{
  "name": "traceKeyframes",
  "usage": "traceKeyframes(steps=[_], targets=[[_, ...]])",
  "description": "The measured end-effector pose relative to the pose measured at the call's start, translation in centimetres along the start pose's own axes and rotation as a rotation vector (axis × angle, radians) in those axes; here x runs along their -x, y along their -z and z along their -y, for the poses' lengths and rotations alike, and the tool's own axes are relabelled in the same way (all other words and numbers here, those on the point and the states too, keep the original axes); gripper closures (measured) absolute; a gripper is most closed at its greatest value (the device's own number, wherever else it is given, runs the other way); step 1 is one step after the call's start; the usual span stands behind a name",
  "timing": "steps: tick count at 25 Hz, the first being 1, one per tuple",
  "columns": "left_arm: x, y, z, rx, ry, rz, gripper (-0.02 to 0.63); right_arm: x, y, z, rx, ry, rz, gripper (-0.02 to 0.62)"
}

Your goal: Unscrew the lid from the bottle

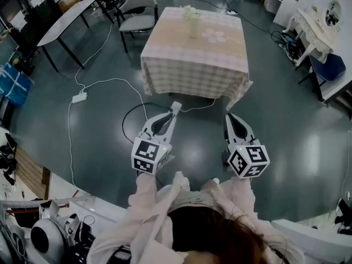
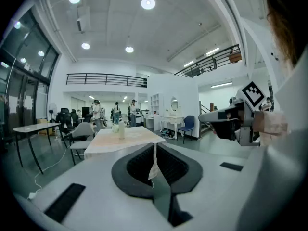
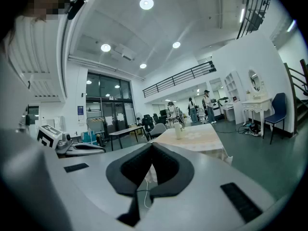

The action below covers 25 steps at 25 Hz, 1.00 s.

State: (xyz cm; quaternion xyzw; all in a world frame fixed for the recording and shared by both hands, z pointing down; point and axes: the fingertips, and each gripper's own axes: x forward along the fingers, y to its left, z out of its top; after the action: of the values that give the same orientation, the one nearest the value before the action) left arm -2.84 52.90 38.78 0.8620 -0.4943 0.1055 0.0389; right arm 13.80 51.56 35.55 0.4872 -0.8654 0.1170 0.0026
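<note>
There's the bottle (image 1: 193, 26), a pale one, upright on the checked cloth near the far edge of the table (image 1: 192, 70). Its lid is too small to judge from here. Both grippers are held well short of it, over the dark floor (image 1: 99, 114). Left gripper (image 1: 175, 108): jaws together, nothing between them. Right gripper (image 1: 229, 116): tips closed too, and empty. A grey chair (image 1: 137, 10) sits off the table's far left corner.

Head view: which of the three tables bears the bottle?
The square, cloth-covered table in the middle: the bottle stands near its far edge. The long table, upper left, is uncovered; the white dressing table, right, holds a mirror.
</note>
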Motion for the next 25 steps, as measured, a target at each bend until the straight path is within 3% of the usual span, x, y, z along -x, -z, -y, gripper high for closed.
traceKeyframes(steps=[6, 14, 25], targets=[[0.2, 0.6, 0.8, -0.005, -0.007, -0.024, 0.561, 0.4, 0.3, -0.3, -0.008, 0.002, -0.002, 0.583], [1.0, 0.4, 0.3, 0.099, -0.017, 0.051, 0.561, 0.3, 1.1, -0.3, -0.035, 0.037, -0.012, 0.583], [0.3, 2.4, 1.1, 0.131, 0.023, 0.028, 0.561, 0.4, 3.8, 0.4, -0.093, 0.094, -0.05, 0.583]])
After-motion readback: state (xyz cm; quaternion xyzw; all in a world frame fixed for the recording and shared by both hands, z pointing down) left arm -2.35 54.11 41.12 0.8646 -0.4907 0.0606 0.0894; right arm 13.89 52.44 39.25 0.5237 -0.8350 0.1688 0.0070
